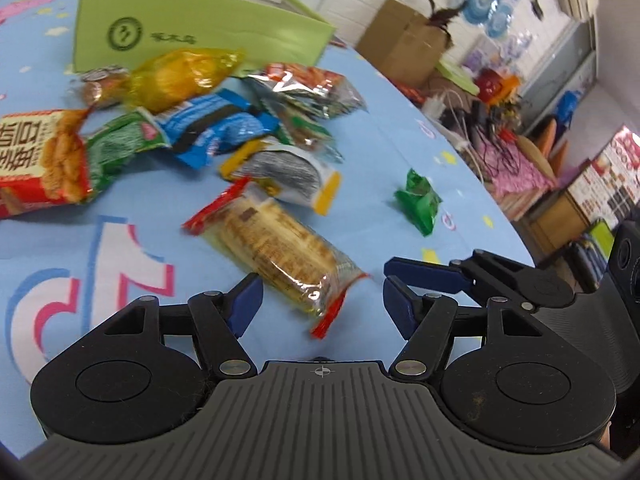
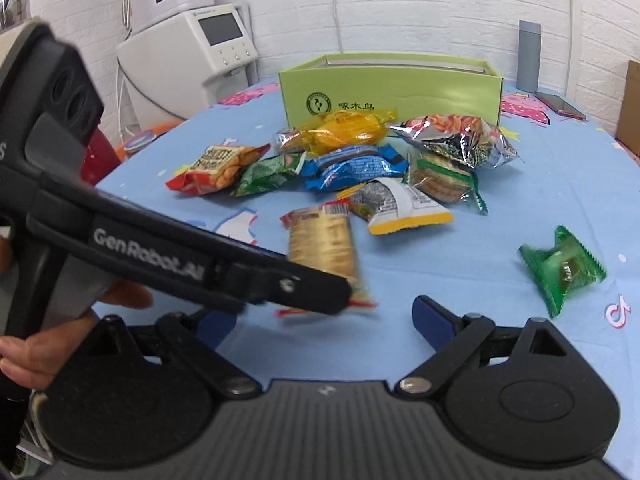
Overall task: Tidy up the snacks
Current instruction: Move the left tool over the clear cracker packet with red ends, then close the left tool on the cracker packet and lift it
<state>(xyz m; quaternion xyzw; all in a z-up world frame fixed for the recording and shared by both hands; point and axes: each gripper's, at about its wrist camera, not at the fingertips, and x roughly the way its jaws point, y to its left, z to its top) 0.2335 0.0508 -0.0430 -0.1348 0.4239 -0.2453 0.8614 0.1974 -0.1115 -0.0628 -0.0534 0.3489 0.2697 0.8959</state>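
Observation:
A clear packet of golden crackers with red ends [image 1: 276,248] [image 2: 324,244] lies on the blue tablecloth. My left gripper [image 1: 322,302] is open, and the packet's near end sits between its blue pads without touching them. In the right wrist view one of its fingers [image 2: 312,292] crosses over that same end. My right gripper [image 2: 324,320] stands open and empty just behind; its left finger is hidden by the left gripper. A pile of several snack bags [image 2: 352,164] [image 1: 208,120] lies in front of an open light-green box [image 2: 392,88] [image 1: 200,36]. A small green packet [image 2: 560,272] [image 1: 418,200] lies apart on the right.
A hand [image 2: 24,360] holds the left gripper. On the table behind the box stand a grey cylinder [image 2: 529,56] and a phone [image 2: 560,106]. A white machine [image 2: 192,56] stands past the left edge. A cardboard box [image 1: 404,48] and clutter sit beyond the far edge.

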